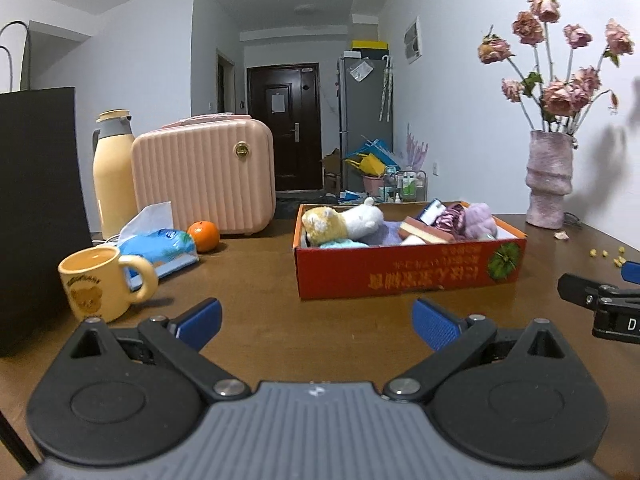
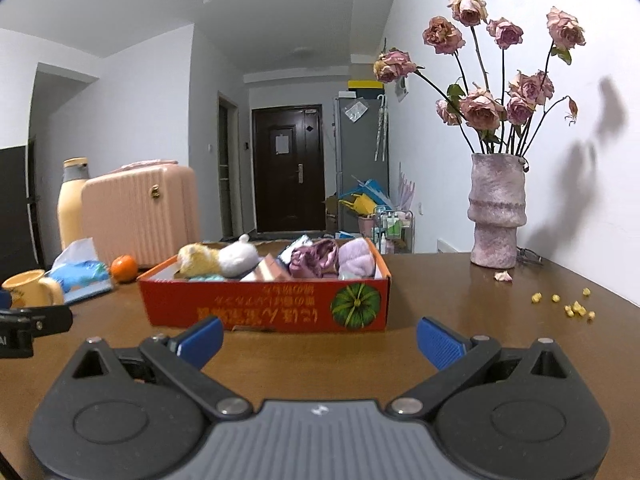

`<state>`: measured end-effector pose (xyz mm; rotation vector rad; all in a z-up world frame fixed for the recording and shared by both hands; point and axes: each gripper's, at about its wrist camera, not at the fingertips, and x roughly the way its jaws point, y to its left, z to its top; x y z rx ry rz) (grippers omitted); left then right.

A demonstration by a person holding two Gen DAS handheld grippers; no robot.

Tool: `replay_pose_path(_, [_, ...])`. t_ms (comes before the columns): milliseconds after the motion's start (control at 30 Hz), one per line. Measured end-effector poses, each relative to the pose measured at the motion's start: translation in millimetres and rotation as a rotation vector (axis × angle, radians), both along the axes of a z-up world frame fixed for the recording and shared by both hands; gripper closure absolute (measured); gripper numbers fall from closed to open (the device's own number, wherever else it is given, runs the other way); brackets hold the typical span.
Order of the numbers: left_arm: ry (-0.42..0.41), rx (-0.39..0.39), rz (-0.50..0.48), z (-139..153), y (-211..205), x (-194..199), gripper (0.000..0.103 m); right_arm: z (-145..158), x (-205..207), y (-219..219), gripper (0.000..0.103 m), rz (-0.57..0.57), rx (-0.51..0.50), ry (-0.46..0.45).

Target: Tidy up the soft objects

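Soft objects sit piled in a shallow red cardboard box [image 2: 264,304] mid-table: yellow plush [image 2: 198,261], white plush [image 2: 239,258], crumpled purple cloth [image 2: 316,258], lilac fuzzy bundle [image 2: 356,260], a bit of teal fabric [image 1: 343,243] at the near wall. A pink-edged flat box [image 1: 424,232] lies among them. The box's near wall has yellow print, upside-down from here and not legible to me, plus a green pumpkin graphic [image 2: 355,305].

Left gripper [image 1: 316,322]: blue ribbed pads spread wide, nothing between, low over bare wood in front of the box. Right gripper [image 2: 318,340]: same, spread and empty, just short of the box's near wall. Each shows at the other view's edge; "D" is readable on the right one's body, rest cut off.

Table [image 2: 460,320] is dark glossy wood. Left side is crowded: yellow mug [image 1: 98,284] with bear print, lettering too small to read; blue tissue pack [image 1: 160,246]; orange [image 1: 204,236]; ribbed pink hard case [image 1: 204,176] with round gold badge; cream flask [image 1: 114,168]; black bag [image 1: 36,208]. Right side: rough pink ridged vase [image 2: 496,212] of dried roses by the wall, a fallen petal [image 2: 503,276], yellow crumbs [image 2: 572,306]. Open tabletop between box and vase and in front of both grippers.
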<state>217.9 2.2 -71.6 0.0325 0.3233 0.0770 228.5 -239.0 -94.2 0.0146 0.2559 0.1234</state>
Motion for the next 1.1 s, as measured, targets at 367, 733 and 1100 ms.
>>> replay_pose_path(367, [-0.018, -0.024, -0.030, -12, 5, -77, 0.000, -2, -88, 1, 0.000, 0.035, -0.003, -0.006])
replay_pose_path(733, [-0.054, 0.000, -0.073, -10, -8, -111, 0.000, 4, -127, 10, 0.000, 0.066, -0.018, -0.037])
replay_pose_path(1100, [-0.064, 0.003, -0.083, -7, -11, -116, 0.000, 6, -130, 7, 0.000, 0.063, -0.010, -0.044])
